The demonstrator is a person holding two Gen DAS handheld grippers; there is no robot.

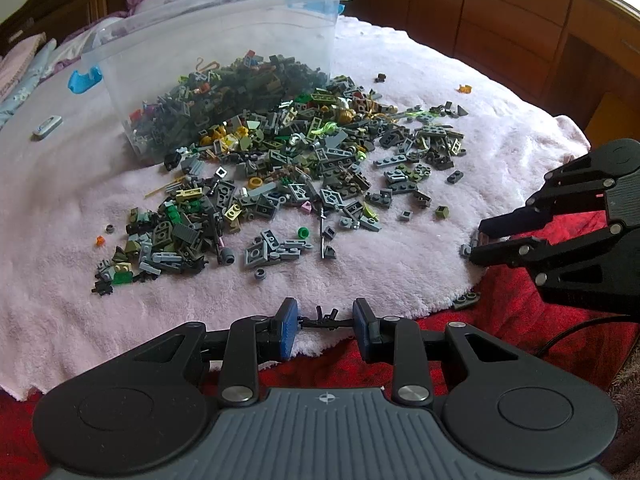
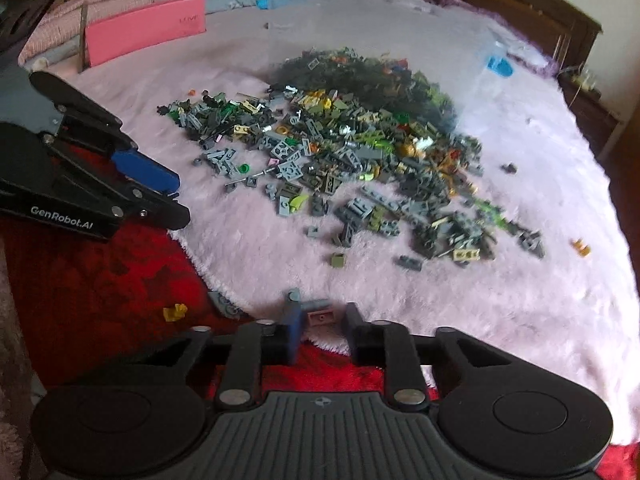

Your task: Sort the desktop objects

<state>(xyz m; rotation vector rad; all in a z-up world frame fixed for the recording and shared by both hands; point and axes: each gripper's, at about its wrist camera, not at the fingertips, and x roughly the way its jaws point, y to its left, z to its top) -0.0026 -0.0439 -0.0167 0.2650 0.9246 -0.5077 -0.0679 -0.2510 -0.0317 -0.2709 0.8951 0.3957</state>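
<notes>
A big pile of small building bricks point(image 1: 300, 152), mostly grey and green, spills from a tipped clear plastic bin point(image 1: 224, 40) onto a pale pink fluffy rug point(image 1: 400, 276). My left gripper point(image 1: 325, 322) is shut on a thin black bar piece point(image 1: 326, 320) that spans its blue pads, at the rug's near edge. My right gripper point(image 2: 319, 322) stands at the rug's edge. A small pinkish-brown brick point(image 2: 321, 316) lies between its fingers with narrow gaps showing at its sides. A grey piece point(image 2: 316, 304) lies just beyond it. The right gripper point(image 1: 478, 242) also shows in the left wrist view.
A red blanket point(image 1: 500, 320) lies under the rug. Stray pieces lie apart from the pile: a yellow one point(image 2: 175, 312) on the red blanket and an orange one point(image 2: 581, 247) on the rug. A pink card point(image 2: 146, 34) stands at the far side. Wooden cabinets point(image 1: 500, 20) stand behind.
</notes>
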